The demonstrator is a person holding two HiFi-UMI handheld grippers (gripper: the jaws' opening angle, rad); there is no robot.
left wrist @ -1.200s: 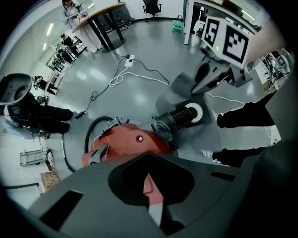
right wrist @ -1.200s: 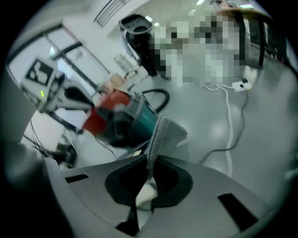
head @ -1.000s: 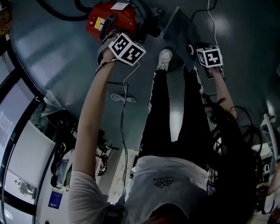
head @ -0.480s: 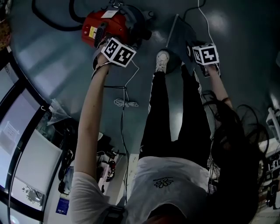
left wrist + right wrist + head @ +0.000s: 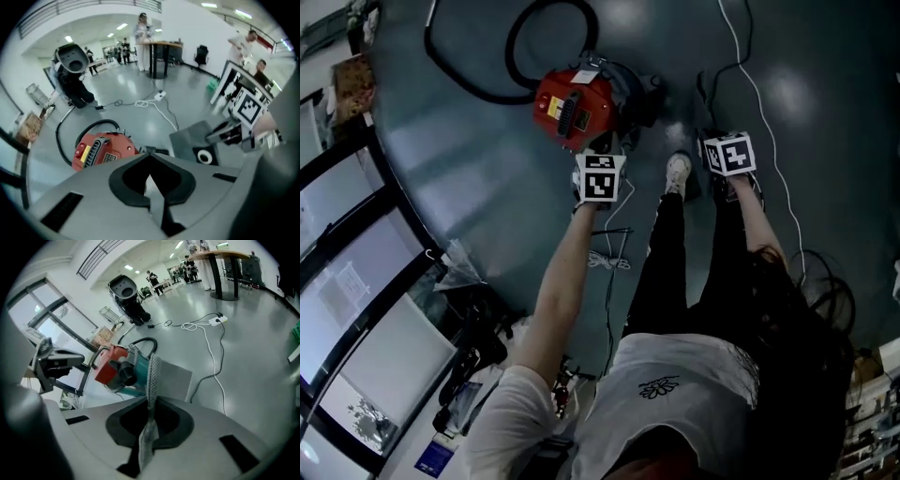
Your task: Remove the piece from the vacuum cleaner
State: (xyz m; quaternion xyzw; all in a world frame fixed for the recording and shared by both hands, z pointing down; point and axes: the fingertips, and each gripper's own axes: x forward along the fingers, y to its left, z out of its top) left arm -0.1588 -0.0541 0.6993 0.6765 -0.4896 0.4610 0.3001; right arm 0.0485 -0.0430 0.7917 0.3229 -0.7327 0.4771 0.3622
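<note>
The red vacuum cleaner point(image 5: 572, 108) lies on the grey floor, just beyond my left gripper point(image 5: 600, 164). That gripper point(image 5: 149, 176) is shut with nothing in it, and the vacuum point(image 5: 101, 150) sits low left of its jaws. My right gripper point(image 5: 724, 141) is shut on a flat grey piece point(image 5: 173, 378), pinching its meshed edge point(image 5: 152, 376) between the jaws point(image 5: 149, 420). The left gripper view shows that piece point(image 5: 197, 140) with a white ring point(image 5: 204, 156), off the vacuum and to its right. From the right gripper view, the vacuum point(image 5: 117, 369) is behind the piece.
A black hose point(image 5: 516, 56) loops from the vacuum. White cables point(image 5: 759, 84) and a power strip point(image 5: 159, 96) trail over the floor. The person's shoes point(image 5: 678, 173) stand between the grippers. A black machine point(image 5: 72, 70), a tall table point(image 5: 154, 51) and people stand farther off; windows point(image 5: 356, 262) run along the left.
The head view has swung, so the vacuum sits lower and nearer centre. My left gripper has come back from the vacuum's body. The right gripper still holds the grey piece, now closer to the feet.
</note>
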